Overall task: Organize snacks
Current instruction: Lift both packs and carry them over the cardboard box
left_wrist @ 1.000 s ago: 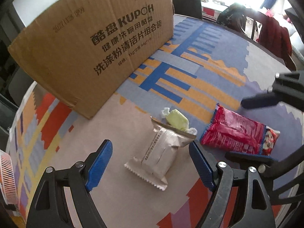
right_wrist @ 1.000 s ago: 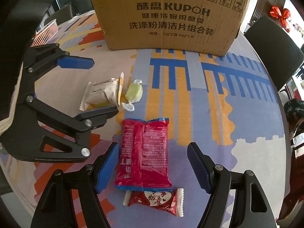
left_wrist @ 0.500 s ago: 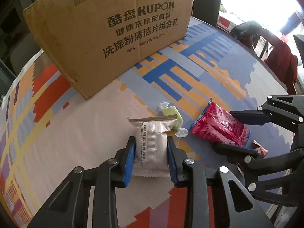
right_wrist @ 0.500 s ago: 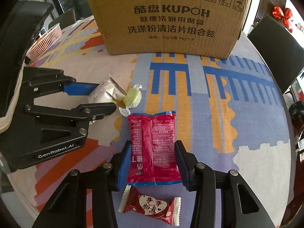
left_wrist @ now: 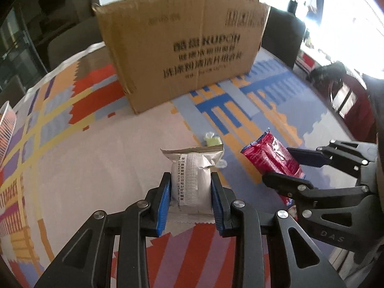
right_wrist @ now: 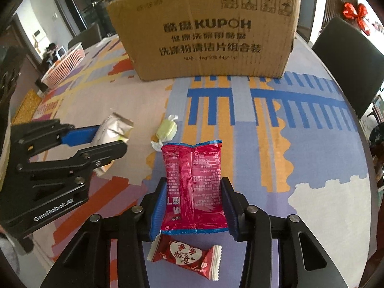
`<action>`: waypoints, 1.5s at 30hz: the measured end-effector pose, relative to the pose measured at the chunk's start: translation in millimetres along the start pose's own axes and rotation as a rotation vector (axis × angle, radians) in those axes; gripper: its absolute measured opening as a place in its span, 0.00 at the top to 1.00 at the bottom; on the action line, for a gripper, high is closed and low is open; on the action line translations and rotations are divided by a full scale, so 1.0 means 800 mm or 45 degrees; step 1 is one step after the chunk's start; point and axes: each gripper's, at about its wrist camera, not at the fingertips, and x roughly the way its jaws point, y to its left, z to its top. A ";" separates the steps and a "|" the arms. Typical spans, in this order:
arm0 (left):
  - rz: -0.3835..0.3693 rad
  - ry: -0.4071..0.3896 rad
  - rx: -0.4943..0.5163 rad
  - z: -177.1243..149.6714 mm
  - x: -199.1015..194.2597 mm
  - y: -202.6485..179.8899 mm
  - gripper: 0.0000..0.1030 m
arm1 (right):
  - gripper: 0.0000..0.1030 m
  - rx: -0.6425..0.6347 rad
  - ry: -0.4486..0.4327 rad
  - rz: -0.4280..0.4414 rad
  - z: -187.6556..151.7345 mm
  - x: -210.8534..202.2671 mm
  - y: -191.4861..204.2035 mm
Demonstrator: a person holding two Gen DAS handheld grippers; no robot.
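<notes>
My left gripper [left_wrist: 191, 187] is shut on a silver snack packet [left_wrist: 192, 170], held a little above the patterned tablecloth; the same packet [right_wrist: 112, 129] shows at the left in the right wrist view. The red snack bag [right_wrist: 194, 184] is clamped between the blue pads of my right gripper [right_wrist: 194, 192] and lifted slightly; it also shows as the red bag [left_wrist: 271, 158] in the left wrist view. A pale green wrapped candy [right_wrist: 166, 129] lies on the cloth between both packets. A small red candy [right_wrist: 187, 255] with a white heart lies beneath the right gripper.
A large open cardboard box [right_wrist: 204, 31] stands at the far side of the table. A white and orange basket [right_wrist: 64, 64] sits at the far left edge. Dark chairs [right_wrist: 345, 62] stand around the table. The colourful tablecloth [left_wrist: 72, 156] covers the round table.
Both grippers went from wide open over their packets to shut on them, then lifted them slightly. The left gripper rolled, so the box now faces it more squarely.
</notes>
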 end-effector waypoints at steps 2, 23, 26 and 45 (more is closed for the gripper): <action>0.018 -0.029 -0.014 0.001 -0.010 -0.001 0.70 | 0.57 0.011 -0.019 0.009 0.001 -0.007 -0.002; 0.092 -0.286 -0.160 0.055 -0.103 -0.008 0.70 | 0.57 -0.023 -0.334 0.067 0.061 -0.108 0.005; 0.095 -0.336 -0.184 0.068 -0.118 -0.007 0.70 | 0.57 -0.032 -0.374 0.080 0.073 -0.120 0.006; 0.092 -0.479 -0.262 0.144 -0.150 0.008 0.70 | 0.57 -0.079 -0.557 0.107 0.151 -0.175 0.007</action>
